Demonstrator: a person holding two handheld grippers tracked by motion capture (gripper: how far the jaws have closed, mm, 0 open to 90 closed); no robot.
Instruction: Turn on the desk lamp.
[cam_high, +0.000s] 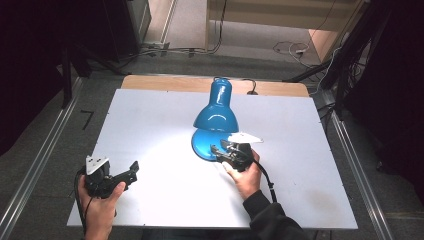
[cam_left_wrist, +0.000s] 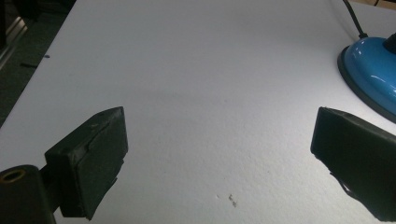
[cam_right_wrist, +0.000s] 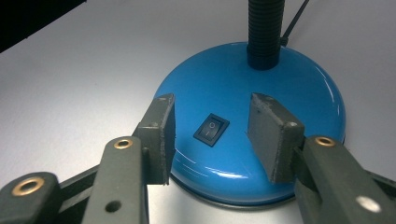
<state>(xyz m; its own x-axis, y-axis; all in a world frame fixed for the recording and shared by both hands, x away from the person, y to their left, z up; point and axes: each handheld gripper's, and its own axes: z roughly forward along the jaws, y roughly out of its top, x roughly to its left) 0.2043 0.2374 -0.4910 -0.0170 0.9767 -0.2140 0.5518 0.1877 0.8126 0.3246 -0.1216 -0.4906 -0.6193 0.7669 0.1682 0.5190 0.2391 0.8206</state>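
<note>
Lamp (cam_high: 216, 116): blue desk lamp standing at the middle of the desk (cam_high: 150, 125), a little toward the far side; its shade leans forward over its round base (cam_right_wrist: 261, 93).
Switch (cam_right_wrist: 211, 129): small black rocker on top of the base, in line with the gap of the right jaws.
Neck (cam_right_wrist: 265, 32): black ribbed tube rising from the base behind the switch.
Right gripper (cam_right_wrist: 212, 135): over the near edge of the base, jaws apart, nothing pinched between them.
Left gripper (cam_high: 120, 176): near the front left corner of the desk, well apart from the lamp, jaws wide apart over bare white surface.
Cord (cam_left_wrist: 352, 18): runs from the back of the base toward the far edge.
</note>
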